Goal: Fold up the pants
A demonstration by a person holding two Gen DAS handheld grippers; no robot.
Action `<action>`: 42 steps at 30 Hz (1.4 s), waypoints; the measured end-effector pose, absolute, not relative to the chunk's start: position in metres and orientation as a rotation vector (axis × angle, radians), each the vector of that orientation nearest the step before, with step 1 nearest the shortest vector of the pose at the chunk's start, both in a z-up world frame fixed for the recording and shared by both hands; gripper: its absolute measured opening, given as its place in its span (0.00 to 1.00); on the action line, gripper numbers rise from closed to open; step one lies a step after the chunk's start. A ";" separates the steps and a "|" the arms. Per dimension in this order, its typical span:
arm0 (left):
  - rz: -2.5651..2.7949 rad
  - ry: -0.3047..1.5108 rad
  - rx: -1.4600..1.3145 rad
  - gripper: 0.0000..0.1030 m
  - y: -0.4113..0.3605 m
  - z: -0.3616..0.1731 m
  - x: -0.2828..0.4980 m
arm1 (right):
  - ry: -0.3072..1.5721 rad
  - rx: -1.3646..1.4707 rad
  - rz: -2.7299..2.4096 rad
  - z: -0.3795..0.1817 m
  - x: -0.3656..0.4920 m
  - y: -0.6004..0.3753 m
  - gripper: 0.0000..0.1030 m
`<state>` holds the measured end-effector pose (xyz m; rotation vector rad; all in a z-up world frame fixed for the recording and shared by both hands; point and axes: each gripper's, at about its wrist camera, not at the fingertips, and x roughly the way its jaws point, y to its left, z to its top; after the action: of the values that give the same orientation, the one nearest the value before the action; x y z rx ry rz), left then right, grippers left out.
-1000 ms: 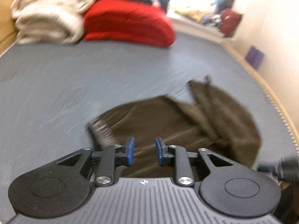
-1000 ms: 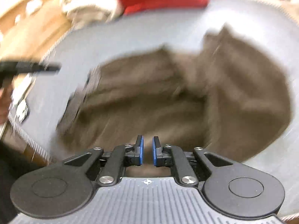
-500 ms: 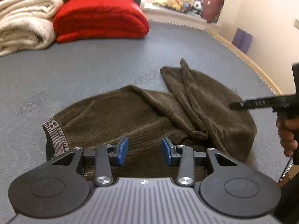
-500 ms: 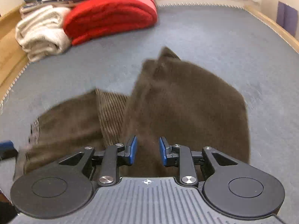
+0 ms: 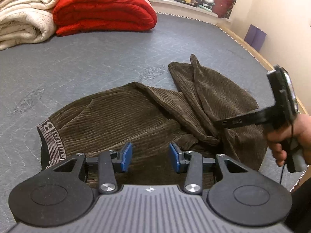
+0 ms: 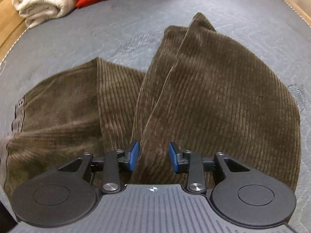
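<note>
We held the left gripper (image 5: 149, 157) low over the near edge of the dark brown ribbed corduroy pants (image 5: 120, 120), its blue-padded jaws standing apart with nothing between them. The right gripper (image 6: 153, 156) hovered likewise over the bunched leg portion, jaws parted and empty, a raised fold of cloth lying just ahead of the gap. The pants lay crumpled on the grey quilted mattress surface (image 5: 77, 62), close to its near edge, the grey lettered elastic waistband (image 5: 52, 141) to our left and the legs doubled over one another to the right, ending in a pointed tip further out. We judged the cloth soft, limp and fairly thick, of moderate weight, its ribbing likely to give the pads good purchase; it would drape and sag rather than hold any shape. The sound holds appeared to be the waistband corner for the left and the leg hems for the right, since a pinch at the middle folds would gather several layers at once. Those overlapping layers were the chief obstruction to a clean fold and called for spreading first. Beyond the pants the mattress lay bare, and well apart at its far side sat a folded red quilted blanket (image 5: 105, 7) beside a rolled cream blanket (image 5: 25, 13), neither interfering.
</note>
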<state>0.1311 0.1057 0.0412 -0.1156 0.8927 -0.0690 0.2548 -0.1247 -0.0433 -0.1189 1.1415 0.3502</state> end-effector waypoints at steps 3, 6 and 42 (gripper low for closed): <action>-0.059 0.896 -0.100 0.45 0.105 0.041 0.126 | 1.125 -0.120 0.357 -0.037 0.245 -0.136 0.09; -0.055 0.898 -0.087 0.45 0.105 0.041 0.120 | 1.107 -0.078 0.362 -0.026 0.234 -0.164 0.07; -0.051 0.933 -0.087 0.58 0.110 0.038 0.116 | 0.971 -0.205 0.220 -0.020 0.239 -0.196 0.45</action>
<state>0.1161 0.1105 0.0380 -0.0868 0.9328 -0.0510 0.2395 -0.1957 -0.0199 -0.2050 0.9713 0.2195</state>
